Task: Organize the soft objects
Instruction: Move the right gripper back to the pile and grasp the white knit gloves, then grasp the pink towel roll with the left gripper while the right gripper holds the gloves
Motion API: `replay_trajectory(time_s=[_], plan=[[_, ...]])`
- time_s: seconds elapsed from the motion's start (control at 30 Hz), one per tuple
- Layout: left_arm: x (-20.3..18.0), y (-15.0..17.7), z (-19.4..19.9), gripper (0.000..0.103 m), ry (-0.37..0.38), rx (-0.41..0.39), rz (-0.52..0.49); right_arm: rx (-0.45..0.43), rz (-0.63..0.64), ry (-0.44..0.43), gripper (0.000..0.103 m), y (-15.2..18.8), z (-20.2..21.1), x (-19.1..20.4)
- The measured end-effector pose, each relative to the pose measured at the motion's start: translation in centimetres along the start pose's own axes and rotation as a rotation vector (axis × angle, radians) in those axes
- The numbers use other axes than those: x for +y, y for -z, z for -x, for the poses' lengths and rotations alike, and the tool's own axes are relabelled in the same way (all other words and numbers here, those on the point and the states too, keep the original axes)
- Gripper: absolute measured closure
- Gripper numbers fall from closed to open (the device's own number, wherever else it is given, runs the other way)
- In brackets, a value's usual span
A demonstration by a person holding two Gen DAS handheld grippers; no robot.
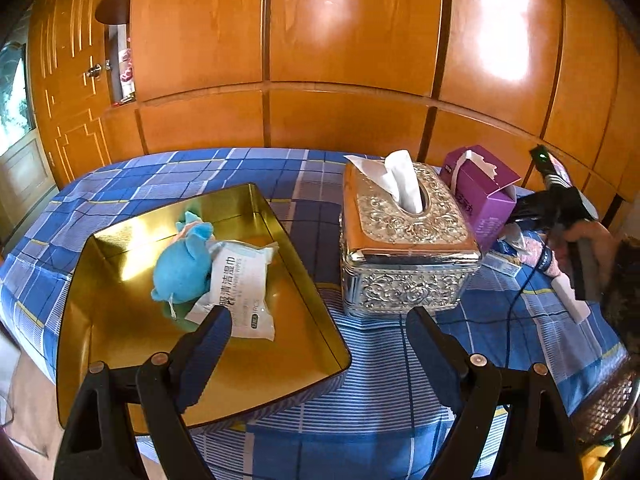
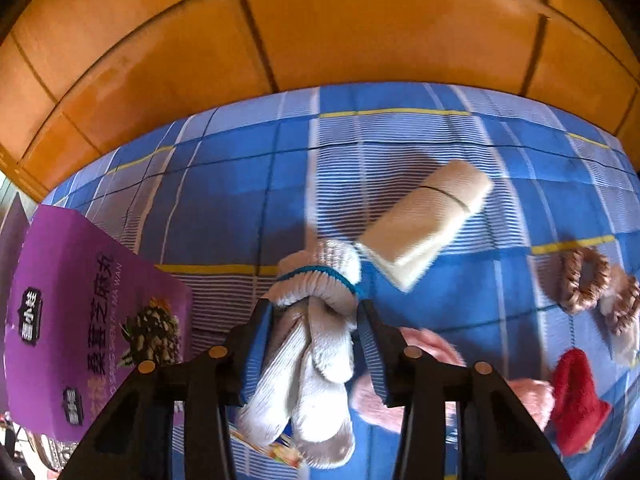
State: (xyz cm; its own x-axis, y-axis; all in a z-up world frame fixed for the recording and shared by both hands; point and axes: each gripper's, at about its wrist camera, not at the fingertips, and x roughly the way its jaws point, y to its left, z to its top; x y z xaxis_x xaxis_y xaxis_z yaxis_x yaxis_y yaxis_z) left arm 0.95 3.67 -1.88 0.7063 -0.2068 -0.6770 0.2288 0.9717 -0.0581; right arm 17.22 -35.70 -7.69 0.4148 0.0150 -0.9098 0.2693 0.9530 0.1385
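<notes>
A gold tin tray [image 1: 132,320] lies on the blue checked cloth and holds a blue plush toy [image 1: 182,268] and a white wet-wipes pack [image 1: 244,284]. My left gripper [image 1: 318,316] hangs open over the tray's near right corner with nothing between its fingers. In the right wrist view, my right gripper [image 2: 315,306] is shut on a rolled pair of white knit gloves [image 2: 316,344] with a blue cuff band, and both pads press its sides. Beyond the gloves lies a cream folded cloth [image 2: 428,224].
An ornate silver tissue box [image 1: 404,248] stands right of the tray, with a purple carton [image 1: 484,196] behind it. Brown scrunchies [image 2: 584,276], a red plush piece [image 2: 576,400] and a pink soft item [image 2: 428,348] lie to the right. A wooden wall closes the back.
</notes>
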Motion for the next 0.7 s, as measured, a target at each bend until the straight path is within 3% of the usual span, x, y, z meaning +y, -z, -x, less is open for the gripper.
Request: replay_trajectory(time_s=[0.17,0.23,0.3,0.43,0.6,0.7], plan=[[-0.2,0.1,-0.3,0.014,0.008,0.011,0.003,0.003,0.031,0.014,0.059,-0.3,-0.2,0.5],[-0.2,0.1,-0.3,0.014,0.01,0.013,0.001,0.005,0.018,0.017,0.054,-0.4,-0.1,0.1],[-0.2,0.1,-0.3,0.014,0.011,0.013,0.002,0.016,0.001,0.024,0.043,-0.5,-0.2,-0.2],[-0.3,0.1,-0.3,0.014,0.013,0.016,0.002,0.032,-0.005,-0.009,0.042,-0.5,-0.8,-0.5],[-0.7,0.2,-0.1,0.014,0.018,0.014,-0.008,0.027,0.04,-0.038,0.074,0.1,-0.8,0.4],[-1.0,0.2,0.1,0.014,0.029,0.009,-0.017,0.016,0.032,-0.035,0.079,0.5,-0.1,0.1]])
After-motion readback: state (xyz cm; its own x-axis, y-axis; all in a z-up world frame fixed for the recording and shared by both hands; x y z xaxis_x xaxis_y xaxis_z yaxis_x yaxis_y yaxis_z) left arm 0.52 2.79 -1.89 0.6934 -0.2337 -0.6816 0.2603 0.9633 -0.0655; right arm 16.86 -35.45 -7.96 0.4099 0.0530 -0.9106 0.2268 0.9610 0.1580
